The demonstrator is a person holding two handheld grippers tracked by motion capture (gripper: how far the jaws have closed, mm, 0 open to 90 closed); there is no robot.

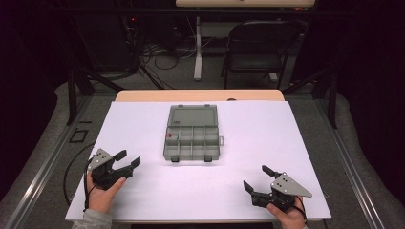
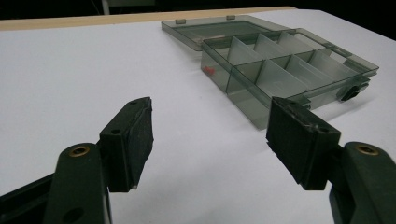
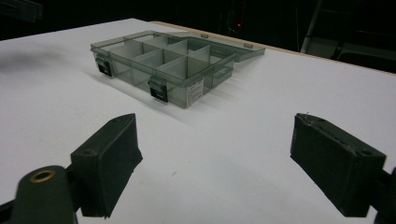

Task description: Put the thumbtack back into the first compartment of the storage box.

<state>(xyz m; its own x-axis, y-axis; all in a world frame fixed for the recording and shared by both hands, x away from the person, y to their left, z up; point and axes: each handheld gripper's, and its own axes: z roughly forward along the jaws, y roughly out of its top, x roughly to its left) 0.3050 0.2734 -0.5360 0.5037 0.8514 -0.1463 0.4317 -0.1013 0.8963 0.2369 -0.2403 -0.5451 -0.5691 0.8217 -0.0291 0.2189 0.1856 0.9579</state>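
near the open organizer box (image 1: 192,132) at mid-table, both the left gripper (image 1: 127,162) and right gripper (image 1: 255,179) stood wide and empty; better approach its small red piece (image 2: 209,71) slowly, from above

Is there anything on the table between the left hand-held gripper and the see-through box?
No. In the high view only bare white table lies between the left hand-held gripper and the open box.

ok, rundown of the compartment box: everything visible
The compartment box is smoky translucent plastic, lying flat mid-sheet on the white table cover. Its lid is folded open, flat behind it. Dividers form a grid of cells; one left cell holds a small red item. Two dark latches on the front wall, a label on the right side. Nothing grips it.
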